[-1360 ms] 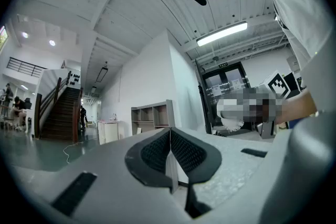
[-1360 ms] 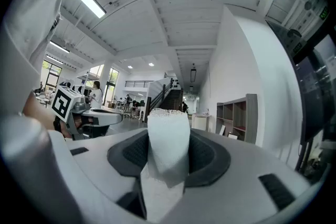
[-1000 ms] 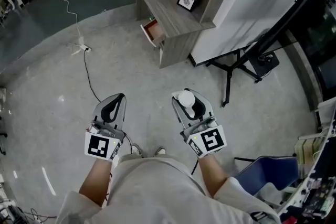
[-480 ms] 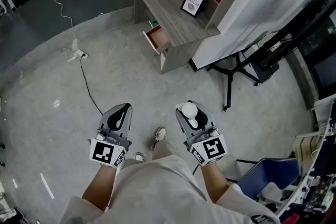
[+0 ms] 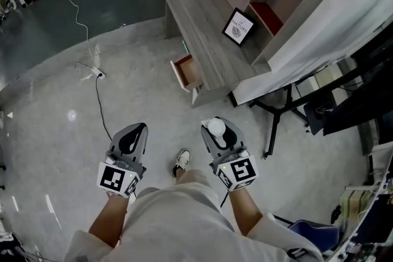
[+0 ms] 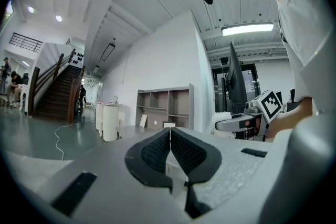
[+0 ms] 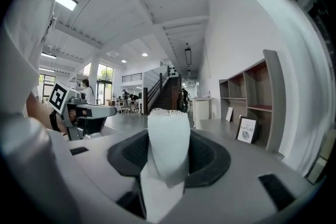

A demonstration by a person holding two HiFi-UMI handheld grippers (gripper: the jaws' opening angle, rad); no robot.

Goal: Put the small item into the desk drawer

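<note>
I have two claws: left claw (image 5: pixel 136 131) pressed together, right claw (image 5: pixel 220 133) pinching one white soft roll (image 7: pixel 168 139). The one grey wooden worktop (image 5: pixel 209 34), with its one open drawer (image 5: pixel 187 72), is nearer now than before.

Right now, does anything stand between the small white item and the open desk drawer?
Nothing visible does. The right gripper holds the white item, the drawer stands open, and only floor lies between them.

The desk (image 5: pixel 202 27) is grey wood-grain, its drawer (image 5: pixel 189 72) reddish-brown inside. The small item (image 7: pixel 168 144) is white; the left tool (image 5: pixel 139 128) and right tool (image 5: pixel 216 125) are grey, with black-and-white square markers.
</note>
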